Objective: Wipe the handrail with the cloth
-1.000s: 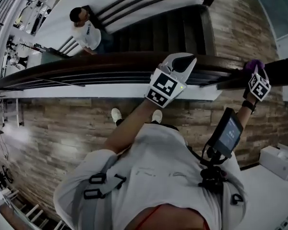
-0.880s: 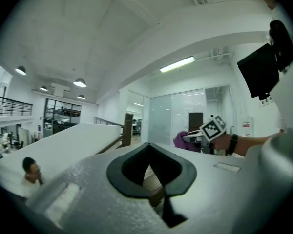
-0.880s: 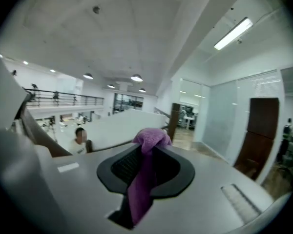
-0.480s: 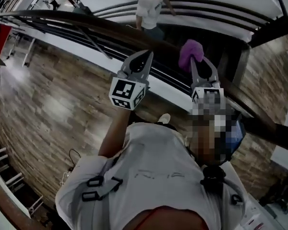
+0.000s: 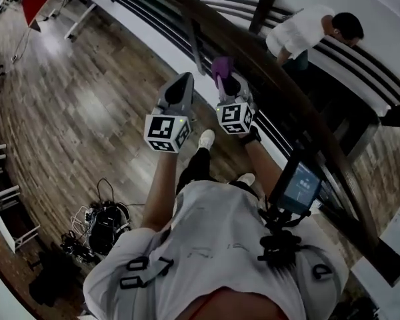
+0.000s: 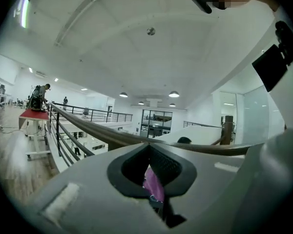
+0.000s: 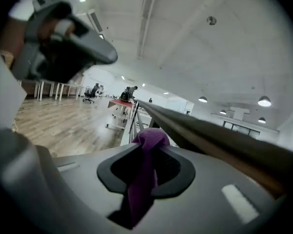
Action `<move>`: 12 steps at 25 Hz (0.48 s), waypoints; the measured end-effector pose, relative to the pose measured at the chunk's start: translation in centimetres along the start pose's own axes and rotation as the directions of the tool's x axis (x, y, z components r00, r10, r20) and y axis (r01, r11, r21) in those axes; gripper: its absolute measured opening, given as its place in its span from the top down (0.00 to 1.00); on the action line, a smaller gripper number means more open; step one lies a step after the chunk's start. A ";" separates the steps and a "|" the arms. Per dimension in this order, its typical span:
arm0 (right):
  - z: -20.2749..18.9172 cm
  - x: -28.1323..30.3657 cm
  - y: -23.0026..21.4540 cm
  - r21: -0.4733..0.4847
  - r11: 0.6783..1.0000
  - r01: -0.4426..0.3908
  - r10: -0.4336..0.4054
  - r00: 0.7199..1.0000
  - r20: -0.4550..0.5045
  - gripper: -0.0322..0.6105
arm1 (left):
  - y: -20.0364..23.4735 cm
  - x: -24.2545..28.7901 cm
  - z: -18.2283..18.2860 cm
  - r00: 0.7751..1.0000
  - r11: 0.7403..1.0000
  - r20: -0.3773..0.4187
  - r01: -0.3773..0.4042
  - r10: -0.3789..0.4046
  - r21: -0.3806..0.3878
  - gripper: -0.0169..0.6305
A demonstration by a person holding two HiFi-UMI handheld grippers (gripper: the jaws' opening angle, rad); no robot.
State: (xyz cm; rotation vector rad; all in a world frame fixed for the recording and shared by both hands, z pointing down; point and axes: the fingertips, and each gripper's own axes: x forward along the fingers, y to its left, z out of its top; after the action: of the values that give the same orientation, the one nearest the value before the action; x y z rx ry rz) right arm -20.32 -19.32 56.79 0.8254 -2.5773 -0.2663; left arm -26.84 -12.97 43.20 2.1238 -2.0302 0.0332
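Observation:
A dark wooden handrail [image 5: 300, 112] runs diagonally from the top middle to the lower right of the head view. My right gripper [image 5: 224, 74] is shut on a purple cloth [image 5: 220, 65], which bunches out past the jaw tips just left of the rail; I cannot tell whether it touches. In the right gripper view the cloth [image 7: 144, 177] hangs between the jaws of the right gripper [image 7: 149, 141], with the handrail [image 7: 210, 135] stretching away on the right. My left gripper [image 5: 182, 80] hangs a little to the left, shut and holding nothing. In its own view the left gripper [image 6: 147, 146] has its jaws closed, with the handrail [image 6: 112, 133] beyond.
A person in a white shirt [image 5: 307, 29] leans beyond the railing at top right. Dark lower bars and a post [image 5: 263, 9] run under the rail. Wooden floor [image 5: 87, 99] lies to the left, with cables and gear [image 5: 97, 225]. A small screen [image 5: 300, 185] sits on my chest mount.
The view has swung round along the railing. My right gripper with the cloth has come in from the rail's far right to beside the left gripper. Both stay shut.

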 end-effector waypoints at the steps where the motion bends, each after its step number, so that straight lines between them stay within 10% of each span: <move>1: -0.9 3.3 0.4 -0.017 1.000 0.011 -0.011 1.000 -0.023 0.85 | 1.4 0.3 -0.6 1.000 1.000 -0.006 -0.005 0.005 -0.004 0.97; 12: -5.7 24.4 1.4 -0.092 0.995 0.044 -0.067 0.962 -0.264 0.86 | 9.5 2.8 -6.2 0.994 0.999 -0.105 -0.001 -0.002 -0.033 0.97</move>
State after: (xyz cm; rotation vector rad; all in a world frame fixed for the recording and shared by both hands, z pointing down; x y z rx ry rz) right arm -36.47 -32.86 70.37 0.8421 -2.2791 -0.2602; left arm -35.29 -15.07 50.97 2.0579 -1.9572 0.1083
